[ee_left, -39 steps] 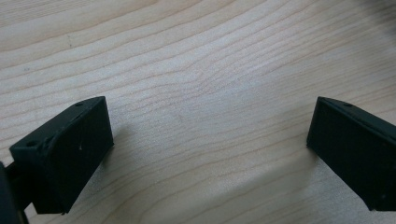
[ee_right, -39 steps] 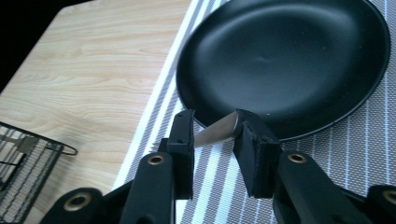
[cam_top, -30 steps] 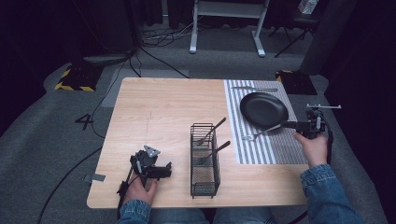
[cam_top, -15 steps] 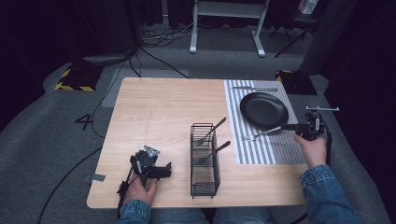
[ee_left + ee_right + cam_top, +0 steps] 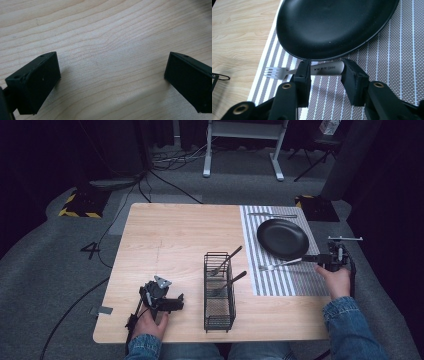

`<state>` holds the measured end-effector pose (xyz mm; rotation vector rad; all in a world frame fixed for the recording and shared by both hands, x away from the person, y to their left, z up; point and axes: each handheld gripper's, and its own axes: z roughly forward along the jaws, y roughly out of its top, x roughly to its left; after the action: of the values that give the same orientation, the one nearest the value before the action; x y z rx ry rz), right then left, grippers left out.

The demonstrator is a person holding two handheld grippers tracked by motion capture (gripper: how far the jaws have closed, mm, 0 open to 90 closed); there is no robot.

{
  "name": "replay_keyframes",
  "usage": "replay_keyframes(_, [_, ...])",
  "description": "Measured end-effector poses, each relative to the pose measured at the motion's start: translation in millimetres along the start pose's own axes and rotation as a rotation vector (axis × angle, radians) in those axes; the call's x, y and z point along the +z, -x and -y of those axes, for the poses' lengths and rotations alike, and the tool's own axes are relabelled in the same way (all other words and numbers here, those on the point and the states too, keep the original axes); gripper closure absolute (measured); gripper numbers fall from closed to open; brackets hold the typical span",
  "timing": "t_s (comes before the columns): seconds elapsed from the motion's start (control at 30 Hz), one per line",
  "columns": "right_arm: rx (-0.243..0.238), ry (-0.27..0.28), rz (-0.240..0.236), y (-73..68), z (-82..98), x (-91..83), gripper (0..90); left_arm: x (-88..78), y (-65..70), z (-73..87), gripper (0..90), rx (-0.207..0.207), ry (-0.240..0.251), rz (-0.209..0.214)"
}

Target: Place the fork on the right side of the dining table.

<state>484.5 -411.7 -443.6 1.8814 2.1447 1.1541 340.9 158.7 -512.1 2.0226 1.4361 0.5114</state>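
Left gripper (image 5: 172, 304): near edge of the wooden table (image 5: 175, 235), jaws wide apart, nothing between them. Wire basket (image 5: 219, 292): centre, two utensils inside. Right gripper (image 5: 325, 75): jaws part-open either side of a fork (image 5: 304, 71) on the striped mat (image 5: 280, 275). Black plate (image 5: 282, 238): just beyond.

Loads of open wood on the left and far-middle of the table (image 5: 175, 235), so a gripper could sweep through there with nothing in the way. The wire caddy (image 5: 219, 292) stands upright near the middle front, with two utensil handles (image 5: 231, 255) sticking out toward the right, so crossing low there is blocked. On the striped mat (image 5: 280, 280) at right, the black plate (image 5: 282, 238) takes the far part, a fork (image 5: 280, 265) lies just near of it, and a knife (image 5: 272, 215) sits beyond. The mat's near strip is bare.
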Motion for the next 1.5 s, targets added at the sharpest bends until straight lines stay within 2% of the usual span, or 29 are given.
replay_keyframes(0.8, [0.072, -0.024, 0.045, 19.9, 5.2, 5.8, 55.0, 0.0, 0.0, 0.0, 0.4, 0.0, 0.0, 0.0])
replay_keyframes(0.87, [0.083, -0.021, 0.03, 22.2, 6.6, 6.1, 54.8, 0.0, 0.0, 0.0, 0.4, 0.0, 0.0, 0.0])
replay_keyframes(1.0, [0.088, -0.02, 0.034, 23.6, 7.6, 5.6, 54.8, 0.0, 0.0, 0.0, 0.4, 0.0, 0.0, 0.0])
replay_keyframes(1.23, [0.062, 0.002, 0.03, 18.3, 6.2, -0.9, 54.3, 0.0, 0.0, 0.0, 0.4, 0.0, 0.0, 0.0])
replay_keyframes(1.5, [-0.016, 0.044, 0.012, 0.2, 3.4, -14.8, 52.0, 0.0, 0.0, 0.0, 0.4, 0.0, 0.0, 0.0])
